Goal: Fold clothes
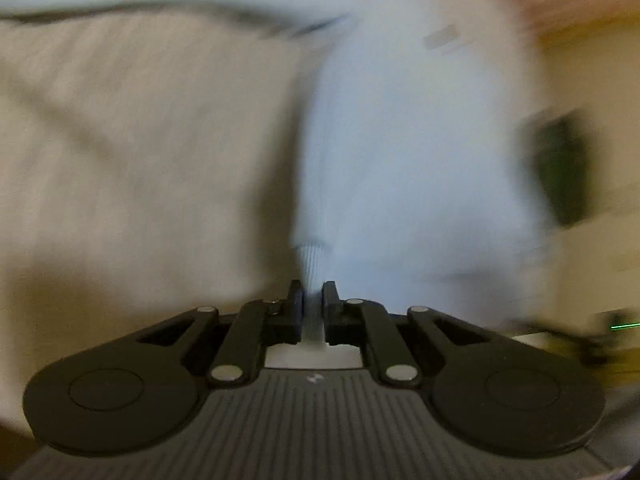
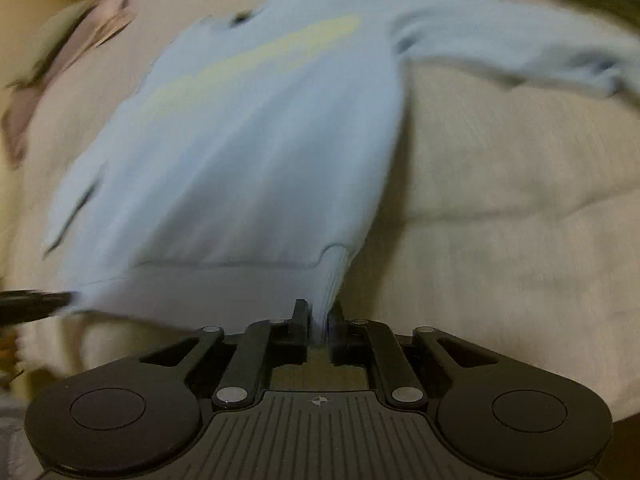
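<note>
Both grippers are pinched nearly closed on the ribbed hem of the pale blue sweatshirt (image 2: pixel 256 152): left gripper (image 1: pixel 312 300) at one corner, right gripper (image 2: pixel 319 316) at the other. It's spread over a cream quilted bedspread (image 2: pixel 500 200), yellowish chest print too blurry to read.

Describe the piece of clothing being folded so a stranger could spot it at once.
A cream bedcover fills most of the right wrist view. The light blue sweatshirt lies spread flat on it, one sleeve stretched toward the upper right. Its pale yellow chest stripe and ribbed hem, pinched at both corners by the right tool and left tool, set it apart from the pinkish fabric at the left edge.
</note>
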`<state>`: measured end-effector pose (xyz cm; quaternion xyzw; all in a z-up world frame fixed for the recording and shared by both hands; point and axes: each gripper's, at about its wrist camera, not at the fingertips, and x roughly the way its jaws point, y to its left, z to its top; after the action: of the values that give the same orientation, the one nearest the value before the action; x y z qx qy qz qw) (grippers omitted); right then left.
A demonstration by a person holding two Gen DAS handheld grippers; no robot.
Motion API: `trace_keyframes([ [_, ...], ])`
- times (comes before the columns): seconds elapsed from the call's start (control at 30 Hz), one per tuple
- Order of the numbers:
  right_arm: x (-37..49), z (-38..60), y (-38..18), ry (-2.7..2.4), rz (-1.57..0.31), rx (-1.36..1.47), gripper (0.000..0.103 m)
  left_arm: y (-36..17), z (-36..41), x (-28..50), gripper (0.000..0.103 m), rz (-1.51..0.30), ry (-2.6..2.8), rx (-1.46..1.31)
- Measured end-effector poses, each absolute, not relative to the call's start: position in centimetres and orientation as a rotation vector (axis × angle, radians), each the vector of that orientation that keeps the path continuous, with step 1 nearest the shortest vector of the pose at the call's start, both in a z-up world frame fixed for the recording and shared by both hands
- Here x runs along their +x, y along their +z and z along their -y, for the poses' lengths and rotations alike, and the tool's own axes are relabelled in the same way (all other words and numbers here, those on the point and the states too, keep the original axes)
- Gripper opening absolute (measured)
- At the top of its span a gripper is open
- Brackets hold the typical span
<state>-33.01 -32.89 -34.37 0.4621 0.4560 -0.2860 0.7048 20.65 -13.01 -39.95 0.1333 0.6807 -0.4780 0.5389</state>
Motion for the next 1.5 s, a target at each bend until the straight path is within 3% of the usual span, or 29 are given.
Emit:
trace_keyframes([
  [0.03, -33.7, 32.4, -34.9, -0.654, -0.985, 1.049, 0.096, -40.7, 13.4, 20.2, 0.007, -1.612, -1.086, 0.398],
  [0.13, -36.9, 31.1, -36.3, -0.741, -0.841, 1.15, 0.089, -40.8, 13.9, 18.9, 0.011, -1.579, -1.075, 0.426],
  [0.17, -38.8, 30.9, -37.2, -0.767, -0.73, 1.269, 0.08, -40.5, 14.0, 18.6, 0.016, -1.564, -1.091, 0.423],
  [0.23, -42.6, 30.4, -39.3, -0.814, -0.493, 1.513, 0.076, -40.3, 13.9, 18.3, 0.017, -1.541, -1.101, 0.434],
  [0.27, -44.1, 29.9, -40.4, -0.842, -0.382, 1.621, 0.062, -40.3, 14.0, 18.4, 0.017, -1.543, -1.091, 0.428],
  [0.33, -46.0, 29.0, -42.5, -0.89, -0.232, 1.775, 0.047, -40.3, 14.0, 18.6, 0.017, -1.544, -1.067, 0.407],
  [0.47, -45.9, 27.9, -45.2, -0.905, -0.055, 1.895, 0.047, -40.2, 14.0, 19.3, 0.017, -1.546, -1.024, 0.331],
  [0.6, -42.9, 28.5, -46.0, -0.825, -0.047, 1.852, 0.047, -40.6, 14.5, 19.7, 0.017, -1.552, -1.016, 0.308],
  [0.67, -41.6, 29.1, -46.1, -0.824, -0.076, 1.812, 0.007, -41.0, 14.5, 19.6, 0.017, -1.556, -1.025, 0.317],
  [0.77, -40.6, 29.5, -44.3, -0.852, -0.103, 1.718, 0.007, -41.3, 14.8, 19.3, 0.017, -1.556, -1.034, 0.343],
  [0.93, -37.0, 29.9, -35.9, -0.883, -0.442, 1.288, 0.006, -41.0, 14.9, 19.1, 0.004, -1.539, -1.071, 0.413],
  [1.03, -37.4, 29.8, -37.2, -0.911, -0.666, 1.34, 0.007, -41.4, 15.3, 18.8, 0.004, -1.537, -1.075, 0.455],
  [1.1, -39.0, 29.8, -39.6, -0.943, -0.736, 1.467, 0.016, -41.6, 15.8, 18.6, 0.004, -1.542, -1.049, 0.482],
  [1.17, -40.8, 30.4, -39.4, -0.983, -0.669, 1.511, 0.041, -41.3, 16.4, 18.3, 0.005, -1.538, -1.034, 0.514],
  [1.23, -42.7, 31.1, -38.8, -1.022, -0.583, 1.543, 0.059, -40.7, 16.8, 17.9, 0.005, -1.513, -1.041, 0.552],
  [1.43, -52.8, 38.4, -37.2, -1.287, -0.024, 1.539, 0.059, -38.9, 18.8, 17.2, 0.005, -1.454, -0.992, 0.545],
  [1.5, -55.5, 41.6, -37.8, -1.366, 0.083, 1.514, 0.06, -38.3, 19.8, 16.8, 0.008, -1.428, -0.984, 0.522],
])
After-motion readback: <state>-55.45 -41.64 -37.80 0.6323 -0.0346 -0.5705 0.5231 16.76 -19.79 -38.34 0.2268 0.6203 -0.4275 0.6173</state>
